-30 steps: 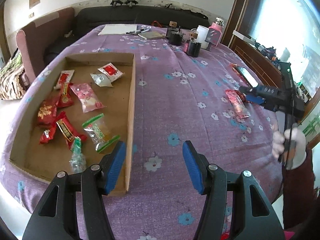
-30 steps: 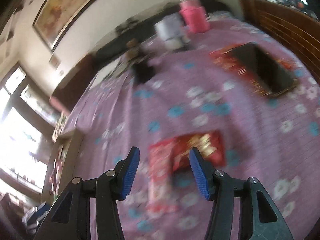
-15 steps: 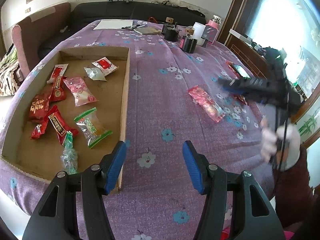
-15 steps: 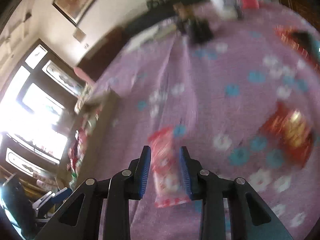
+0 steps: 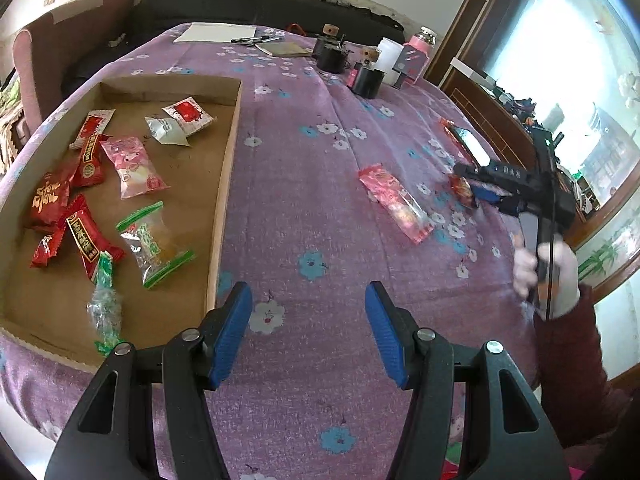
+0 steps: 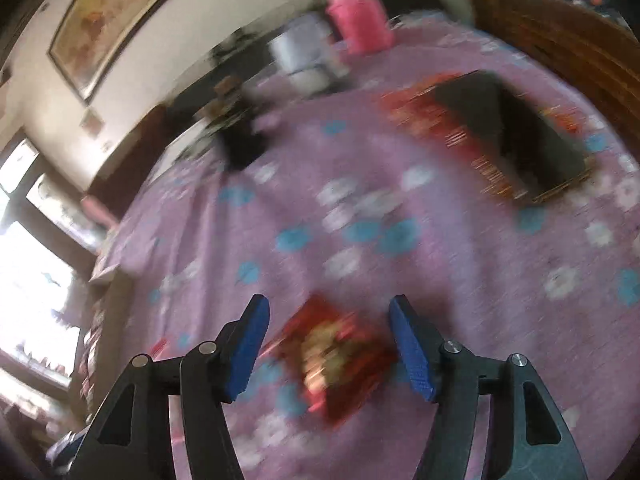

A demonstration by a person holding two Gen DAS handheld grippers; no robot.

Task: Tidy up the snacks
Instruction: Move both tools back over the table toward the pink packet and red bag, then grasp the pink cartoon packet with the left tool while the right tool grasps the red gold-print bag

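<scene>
A cardboard tray (image 5: 224, 168) on the left of the purple tablecloth holds several wrapped snacks (image 5: 136, 168). A pink snack packet (image 5: 396, 200) lies on the cloth right of the tray. A red snack packet (image 5: 462, 190) lies further right, under my right gripper (image 5: 486, 194). In the right wrist view my right gripper (image 6: 328, 344) is open, its blue pads either side of the red packet (image 6: 336, 356), apart from it. My left gripper (image 5: 308, 328) is open and empty above the cloth near the tray's front right corner.
A phone on a red packet (image 5: 466, 140) lies at the right; it also shows in the right wrist view (image 6: 504, 132). Black jars (image 5: 366, 80), a white cup (image 5: 388, 54), a pink bottle (image 5: 420, 48) and papers (image 5: 216, 34) stand at the back. A wooden rail (image 5: 500, 128) borders the right.
My right gripper let go of the pink packet, which now lies nearer the tray. It swung right, opened wide and now straddles the red packet. The left gripper barely moved.
</scene>
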